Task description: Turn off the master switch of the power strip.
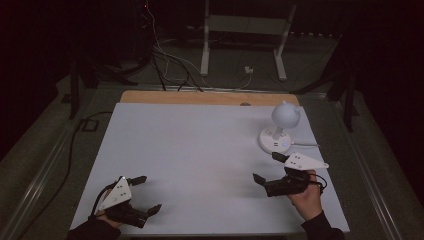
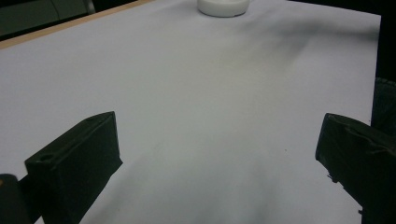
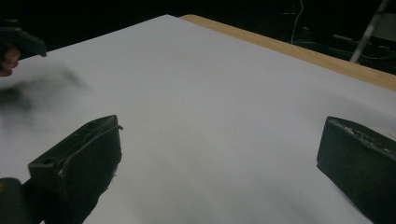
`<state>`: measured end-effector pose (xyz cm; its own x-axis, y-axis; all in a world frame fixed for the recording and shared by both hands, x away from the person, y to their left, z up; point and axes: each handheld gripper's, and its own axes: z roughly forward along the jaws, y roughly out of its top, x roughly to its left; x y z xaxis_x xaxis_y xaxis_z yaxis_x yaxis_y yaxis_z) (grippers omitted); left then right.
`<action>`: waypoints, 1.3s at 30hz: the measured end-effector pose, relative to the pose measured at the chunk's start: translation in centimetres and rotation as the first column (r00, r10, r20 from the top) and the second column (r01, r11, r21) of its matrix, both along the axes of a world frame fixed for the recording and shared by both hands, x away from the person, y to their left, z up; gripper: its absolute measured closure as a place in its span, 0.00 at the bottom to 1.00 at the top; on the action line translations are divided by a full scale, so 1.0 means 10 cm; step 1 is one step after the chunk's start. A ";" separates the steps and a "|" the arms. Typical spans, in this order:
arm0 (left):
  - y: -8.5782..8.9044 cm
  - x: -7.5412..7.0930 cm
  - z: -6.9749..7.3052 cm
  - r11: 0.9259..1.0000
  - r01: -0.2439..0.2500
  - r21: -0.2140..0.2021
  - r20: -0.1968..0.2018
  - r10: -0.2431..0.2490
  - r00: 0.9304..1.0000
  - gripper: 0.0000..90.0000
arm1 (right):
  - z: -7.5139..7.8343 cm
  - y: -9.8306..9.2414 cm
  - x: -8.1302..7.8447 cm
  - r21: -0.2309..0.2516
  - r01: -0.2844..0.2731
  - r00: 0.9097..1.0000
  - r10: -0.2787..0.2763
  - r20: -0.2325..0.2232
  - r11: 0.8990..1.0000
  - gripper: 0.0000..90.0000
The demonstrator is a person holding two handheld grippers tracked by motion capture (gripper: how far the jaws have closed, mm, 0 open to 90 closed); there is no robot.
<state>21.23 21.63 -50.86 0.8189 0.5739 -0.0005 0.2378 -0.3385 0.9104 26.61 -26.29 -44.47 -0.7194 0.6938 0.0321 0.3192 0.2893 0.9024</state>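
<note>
High view shows a person's two hands low at the near edge of a white sheet-covered table (image 1: 200, 150), each holding a black two-jaw gripper. The left gripper (image 1: 148, 194) has its jaws spread wide with nothing between them, and it points across the sheet toward the far right corner. The right gripper (image 1: 267, 169) is likewise gaping and empty, its jaws turned leftward over bare sheet.

Just beyond the right gripper, near its grey three-cornered plate, stands the white round-based lamp with a rounded, eared head (image 1: 280, 131); a thin white cord (image 1: 307, 145) runs from its base toward the table's right edge. It is the thing nearest to either tool, upright and untouched, and well apart from the left gripper.

In the left gripper view the lamp's white round base (image 2: 221, 6) sits far ahead, between the lines of the two jaws. In the right gripper view the open jaws frame plain sheet and the wooden table edge (image 3: 299, 50).

I judge both tools to be waiting in a ready pose, jaws opened beforehand so either can close on the lamp without fumbling.
</note>
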 end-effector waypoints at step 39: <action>0.01 0.01 0.00 1.000 -0.008 0.001 -0.003 0.008 1.000 0.00 | -0.01 -0.39 0.55 -0.019 0.299 0.954 -0.299 -0.016 0.954 0.00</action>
